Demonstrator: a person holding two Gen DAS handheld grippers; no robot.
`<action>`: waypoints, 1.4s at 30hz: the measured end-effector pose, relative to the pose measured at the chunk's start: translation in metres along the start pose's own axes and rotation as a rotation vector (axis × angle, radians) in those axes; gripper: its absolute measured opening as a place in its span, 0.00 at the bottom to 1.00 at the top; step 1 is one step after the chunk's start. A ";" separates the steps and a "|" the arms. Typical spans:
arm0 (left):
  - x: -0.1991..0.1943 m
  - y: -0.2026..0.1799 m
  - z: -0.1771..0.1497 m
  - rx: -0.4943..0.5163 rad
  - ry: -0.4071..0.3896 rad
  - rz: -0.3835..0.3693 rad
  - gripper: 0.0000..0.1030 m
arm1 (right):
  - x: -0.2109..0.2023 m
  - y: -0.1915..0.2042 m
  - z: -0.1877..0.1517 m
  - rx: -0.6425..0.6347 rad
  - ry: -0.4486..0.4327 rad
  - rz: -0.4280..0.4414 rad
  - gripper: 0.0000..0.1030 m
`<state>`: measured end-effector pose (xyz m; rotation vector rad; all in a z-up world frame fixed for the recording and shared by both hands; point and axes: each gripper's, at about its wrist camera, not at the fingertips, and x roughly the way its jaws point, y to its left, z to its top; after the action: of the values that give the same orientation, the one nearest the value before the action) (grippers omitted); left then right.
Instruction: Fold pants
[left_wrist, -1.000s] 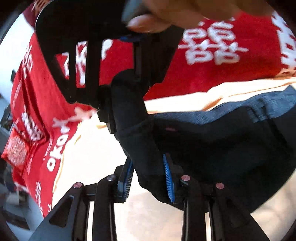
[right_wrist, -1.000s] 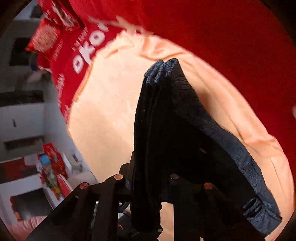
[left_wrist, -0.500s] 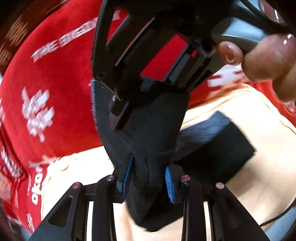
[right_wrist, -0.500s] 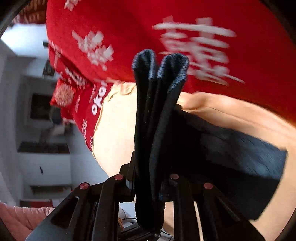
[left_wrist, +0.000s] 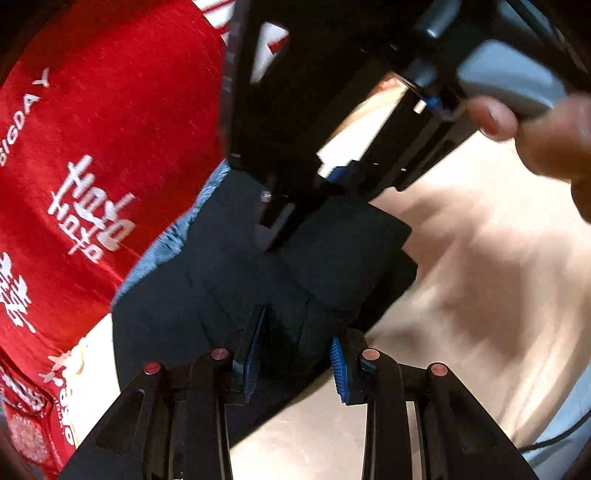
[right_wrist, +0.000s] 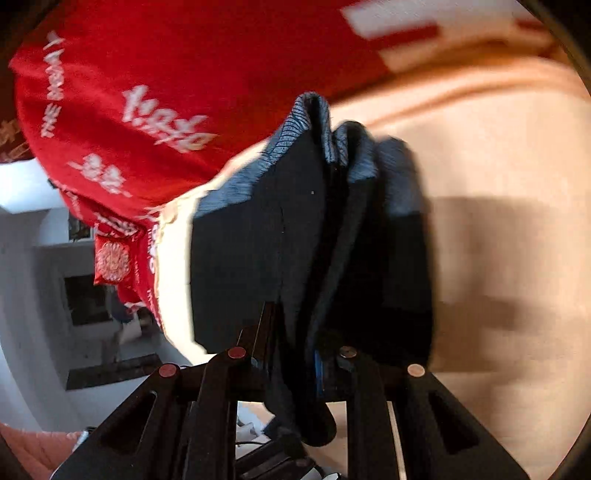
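The dark navy pants (left_wrist: 229, 295) are folded into a thick bundle over a peach cloth (left_wrist: 480, 258). My left gripper (left_wrist: 295, 354) is shut on one edge of the pants, blue pads pressing the fabric. My right gripper (right_wrist: 295, 354) is shut on the other bunched edge of the pants (right_wrist: 306, 236), with folded layers standing up between the fingers. The right gripper's black frame (left_wrist: 332, 92) and the person's hand (left_wrist: 546, 140) show at the top of the left wrist view, just above the bundle.
A red cloth with white lettering (left_wrist: 103, 147) covers the surface to the left and behind; it also shows in the right wrist view (right_wrist: 166, 92). The peach cloth (right_wrist: 498, 221) spreads to the right. A room with grey shelving (right_wrist: 55, 277) lies beyond the table's edge.
Both grippers have carried the held end of the pants over and down onto the rest, so the bundle is shorter and thicker. The right gripper now sits closer above the left one.
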<state>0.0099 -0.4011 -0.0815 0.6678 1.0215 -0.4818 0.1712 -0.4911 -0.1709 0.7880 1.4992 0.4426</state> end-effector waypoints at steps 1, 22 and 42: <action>0.003 -0.002 -0.003 0.005 0.008 0.003 0.36 | 0.005 -0.010 -0.001 0.025 -0.003 0.021 0.19; 0.000 0.127 -0.050 -0.409 0.158 -0.076 0.73 | 0.007 0.025 -0.036 -0.110 -0.135 -0.439 0.45; 0.023 0.174 -0.086 -0.589 0.290 -0.101 0.99 | 0.008 0.063 -0.056 -0.103 -0.171 -0.628 0.79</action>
<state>0.0809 -0.2189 -0.0836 0.1580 1.3972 -0.1511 0.1300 -0.4318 -0.1265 0.2375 1.4595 -0.0208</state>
